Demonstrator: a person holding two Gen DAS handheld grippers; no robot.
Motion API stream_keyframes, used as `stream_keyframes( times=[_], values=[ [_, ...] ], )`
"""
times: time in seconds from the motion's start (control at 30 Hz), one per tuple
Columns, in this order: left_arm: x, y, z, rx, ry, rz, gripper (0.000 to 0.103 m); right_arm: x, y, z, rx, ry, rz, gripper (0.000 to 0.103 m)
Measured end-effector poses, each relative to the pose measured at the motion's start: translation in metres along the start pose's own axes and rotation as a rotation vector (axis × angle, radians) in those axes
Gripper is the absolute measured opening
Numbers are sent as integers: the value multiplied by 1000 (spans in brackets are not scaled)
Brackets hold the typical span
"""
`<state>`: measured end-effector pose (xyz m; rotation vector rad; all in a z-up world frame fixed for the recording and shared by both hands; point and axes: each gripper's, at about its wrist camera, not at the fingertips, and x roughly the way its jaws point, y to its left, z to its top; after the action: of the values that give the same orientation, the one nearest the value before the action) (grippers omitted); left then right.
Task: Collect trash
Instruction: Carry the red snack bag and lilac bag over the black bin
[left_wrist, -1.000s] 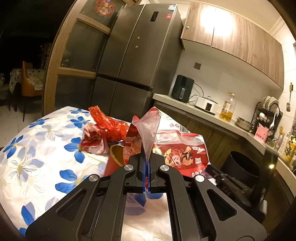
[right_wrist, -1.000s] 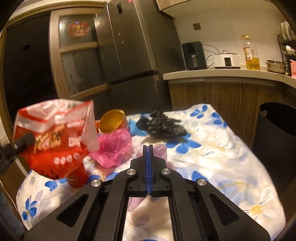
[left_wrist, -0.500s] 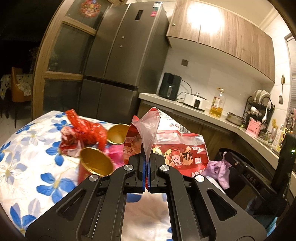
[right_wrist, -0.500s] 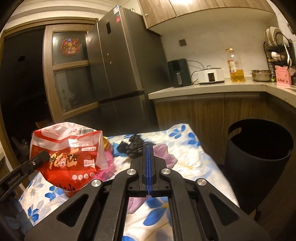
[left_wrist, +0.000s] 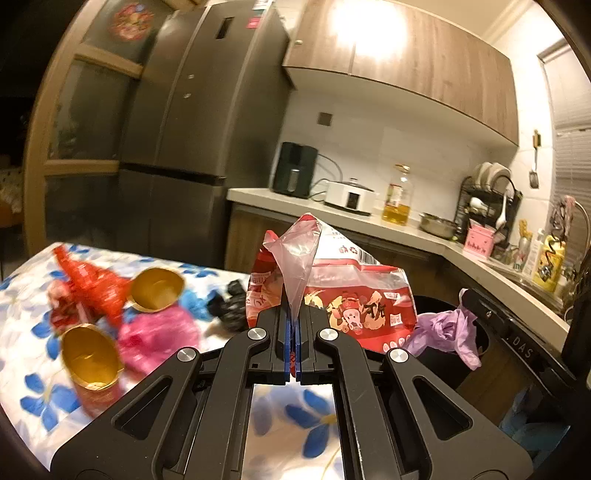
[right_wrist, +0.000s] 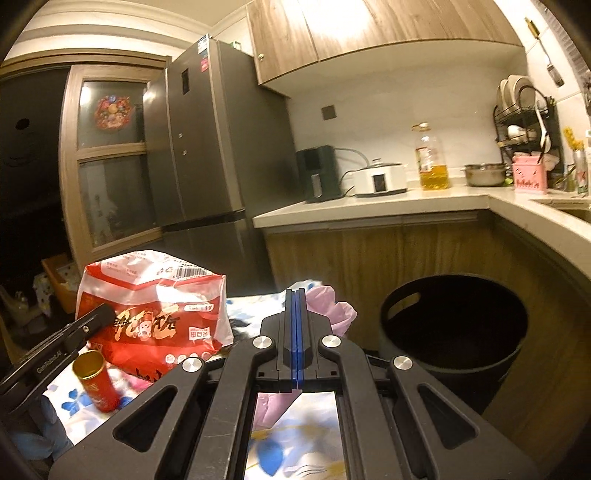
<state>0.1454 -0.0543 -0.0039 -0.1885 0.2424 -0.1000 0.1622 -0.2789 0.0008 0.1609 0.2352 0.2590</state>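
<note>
My left gripper (left_wrist: 294, 314) is shut on the top fold of a red and white snack bag (left_wrist: 354, 295), which hangs in front of it above the table. From the right wrist view the same snack bag (right_wrist: 155, 295) shows at the left, with the left gripper (right_wrist: 107, 314) pinching its corner. My right gripper (right_wrist: 296, 295) is shut on a crumpled lilac plastic bag (right_wrist: 332, 306), which also shows as the lilac bag (left_wrist: 443, 328) at the right. A black round bin (right_wrist: 454, 325) stands open on the floor just right of the table.
On the flowered tablecloth (left_wrist: 22, 332) lie two red cans with gold insides (left_wrist: 92, 362) (left_wrist: 157, 288), a pink bag (left_wrist: 159, 336), a red crumpled wrapper (left_wrist: 92, 288) and a black bag (left_wrist: 229, 310). A kitchen counter (right_wrist: 406, 199) and fridge (right_wrist: 207, 147) stand behind.
Both grippers have moved to the right and a little up with their bags. The bin has come into full view on the right; the table trash has slid left.
</note>
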Motion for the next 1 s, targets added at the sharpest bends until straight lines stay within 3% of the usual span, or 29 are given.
stream_keyframes(
  times=[0.57, 1.0],
  values=[
    [68, -87, 12, 75, 7, -142, 0, -3, -75, 35, 42, -84, -186, 1],
    [111, -130, 3, 99, 46, -202, 0, 2, -114, 38, 70, -105, -277, 1]
  ],
)
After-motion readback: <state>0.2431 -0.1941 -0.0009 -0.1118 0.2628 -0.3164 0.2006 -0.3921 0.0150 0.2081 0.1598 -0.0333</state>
